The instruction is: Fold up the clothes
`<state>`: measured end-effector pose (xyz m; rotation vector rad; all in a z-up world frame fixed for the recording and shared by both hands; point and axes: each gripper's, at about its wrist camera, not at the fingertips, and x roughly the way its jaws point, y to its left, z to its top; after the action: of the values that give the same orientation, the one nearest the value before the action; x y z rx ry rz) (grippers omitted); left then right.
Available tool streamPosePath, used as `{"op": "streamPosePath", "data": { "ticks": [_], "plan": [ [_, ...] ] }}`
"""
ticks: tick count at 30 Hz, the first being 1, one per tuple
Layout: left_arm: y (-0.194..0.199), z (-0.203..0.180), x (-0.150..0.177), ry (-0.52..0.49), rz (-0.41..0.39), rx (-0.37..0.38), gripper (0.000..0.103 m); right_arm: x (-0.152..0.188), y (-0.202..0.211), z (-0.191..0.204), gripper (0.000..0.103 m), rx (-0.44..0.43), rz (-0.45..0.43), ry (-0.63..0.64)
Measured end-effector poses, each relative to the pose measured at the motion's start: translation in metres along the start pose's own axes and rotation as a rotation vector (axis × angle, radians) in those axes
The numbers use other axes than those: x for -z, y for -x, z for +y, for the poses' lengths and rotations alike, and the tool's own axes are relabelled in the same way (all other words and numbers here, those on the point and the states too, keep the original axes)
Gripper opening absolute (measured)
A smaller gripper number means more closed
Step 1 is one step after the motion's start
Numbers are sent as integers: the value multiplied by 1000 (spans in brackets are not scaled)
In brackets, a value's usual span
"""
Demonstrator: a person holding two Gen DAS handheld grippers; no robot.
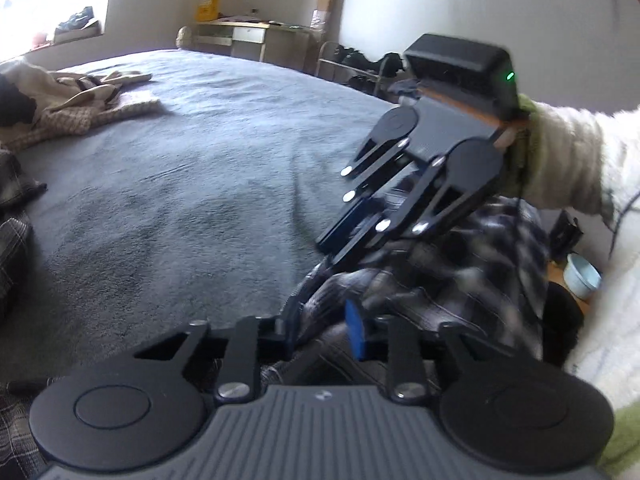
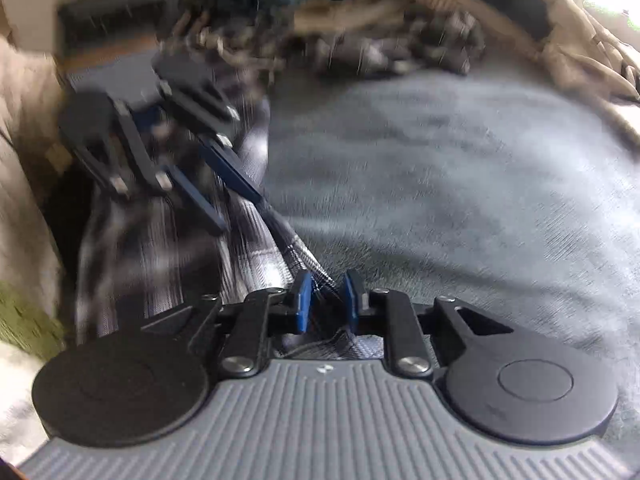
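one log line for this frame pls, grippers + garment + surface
left gripper: shut on plaid shirt | right gripper: shut on plaid shirt edge | shirt bunched between grippers | grey bedspread | other clothes unfolded

- A grey bedspread (image 1: 168, 184) is spread across the bed.
- A wooden desk (image 1: 244, 38) is set against the far wall, with a yellow box (image 1: 207, 2) seen on top of it.
- A pale blue bowl (image 1: 582, 276) is placed low beside the bed.
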<state>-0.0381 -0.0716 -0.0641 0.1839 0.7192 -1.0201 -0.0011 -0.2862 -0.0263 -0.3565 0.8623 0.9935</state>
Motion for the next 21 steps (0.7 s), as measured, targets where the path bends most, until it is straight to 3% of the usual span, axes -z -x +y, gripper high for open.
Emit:
{"op": "streamPosePath", "data": {
  "ticks": [2, 8, 10, 13, 18, 21],
  "plan": [
    [4, -5, 3, -26, -2, -3, 6, 0, -1, 11, 2, 24, 10, 44],
    [24, -21, 8, -62, -63, 21, 1, -4, 35, 62, 1, 146, -92, 279],
    [30, -24, 6, -63, -89, 23, 1, -6, 47, 66, 1, 198, -137, 292],
    [31, -22, 4, -79, -99, -9, 4, -7, 54, 59, 1, 244, -178, 266],
    [21, -14, 4, -115, -84, -101, 19, -2, 31, 38, 1, 280, -141, 238],
    [14, -8, 3, -136, -74, -154, 22, 8, 0, 17, 0, 391, -84, 204]
  ]
}}
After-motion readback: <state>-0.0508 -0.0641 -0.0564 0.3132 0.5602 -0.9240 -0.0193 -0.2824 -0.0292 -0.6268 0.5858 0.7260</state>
